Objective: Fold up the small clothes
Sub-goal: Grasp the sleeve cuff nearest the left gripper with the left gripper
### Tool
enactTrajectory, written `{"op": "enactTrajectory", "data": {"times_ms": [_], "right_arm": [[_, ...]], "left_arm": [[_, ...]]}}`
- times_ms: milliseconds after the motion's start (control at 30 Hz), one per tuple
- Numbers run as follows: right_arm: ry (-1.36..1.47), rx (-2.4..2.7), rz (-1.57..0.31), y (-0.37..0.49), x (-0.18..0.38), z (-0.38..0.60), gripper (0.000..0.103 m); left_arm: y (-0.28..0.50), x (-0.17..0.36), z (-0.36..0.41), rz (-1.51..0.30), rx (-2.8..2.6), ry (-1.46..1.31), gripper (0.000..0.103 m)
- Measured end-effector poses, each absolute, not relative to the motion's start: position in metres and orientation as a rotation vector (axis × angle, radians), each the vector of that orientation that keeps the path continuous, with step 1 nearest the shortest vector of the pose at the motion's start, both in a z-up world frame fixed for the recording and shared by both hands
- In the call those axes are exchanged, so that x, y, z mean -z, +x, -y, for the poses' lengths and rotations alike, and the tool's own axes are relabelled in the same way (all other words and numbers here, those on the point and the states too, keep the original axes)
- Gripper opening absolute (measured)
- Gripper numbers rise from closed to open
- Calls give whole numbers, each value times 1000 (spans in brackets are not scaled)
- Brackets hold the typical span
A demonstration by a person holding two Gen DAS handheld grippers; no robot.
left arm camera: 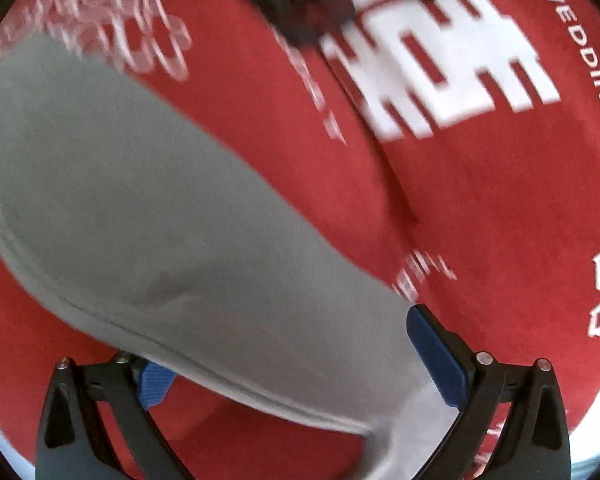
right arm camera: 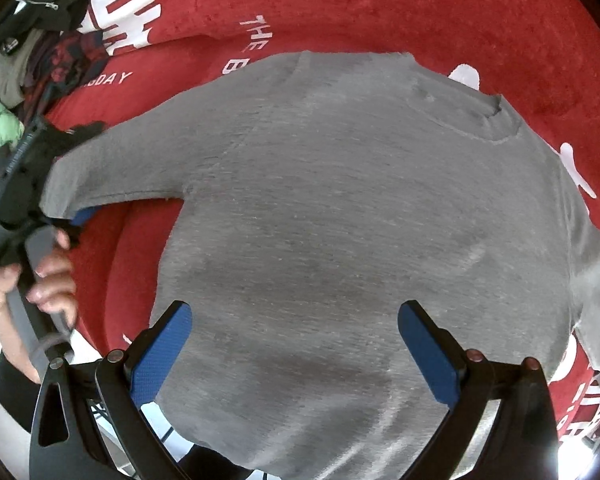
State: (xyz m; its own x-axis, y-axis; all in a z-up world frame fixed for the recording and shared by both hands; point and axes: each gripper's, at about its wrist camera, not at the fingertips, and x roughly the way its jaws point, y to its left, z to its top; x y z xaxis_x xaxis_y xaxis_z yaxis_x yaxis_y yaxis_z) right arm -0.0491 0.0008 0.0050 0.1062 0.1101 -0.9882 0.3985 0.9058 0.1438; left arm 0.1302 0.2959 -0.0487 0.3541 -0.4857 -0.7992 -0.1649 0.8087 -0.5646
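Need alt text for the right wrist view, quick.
A grey sweatshirt lies flat on a red printed cloth, the right gripper open above its lower part. At left, the left gripper is at a sleeve end.

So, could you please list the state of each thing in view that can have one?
grey sweater: spread flat on the cloth, not yet folded, one sleeve stretched out sideways
left tongs: open, sleeve cuff lying between the fingers
right tongs: open, above the sweater's hem, holding nothing
red cloth: spread under the sweater, creased
pile of dark clothes: heaped, unfolded
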Motion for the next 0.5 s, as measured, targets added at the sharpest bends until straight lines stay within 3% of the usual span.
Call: {"op": "enactTrajectory", "data": {"times_ms": [100,133,167,200,233,367,500], "right_arm": [[428,225,-1464,-51,-3,-6,103],[428,227,-1466,-51,-2,-8,103],[430,229,-1468,-52,-1,-10,103],[434,231,-1470,-53,0,-12,103],[437,232,-1470,-54,-1,-14,103],[452,235,-1452,-59,-6,-18,103],[479,266,-1405,-70,-16,-12,103]], "left_arm": [[136,39,-322,-1173,110,-523,96],[138,40,-327,-1173,88,-516,76],[140,40,-335,-1171,60,-516,49],[139,41,-341,-1167,48,-517,34],[141,42,-348,-1168,82,-542,6],[135,30,-355,-1124,185,-507,6],[129,-16,-302,-1062,381,-382,6]]}}
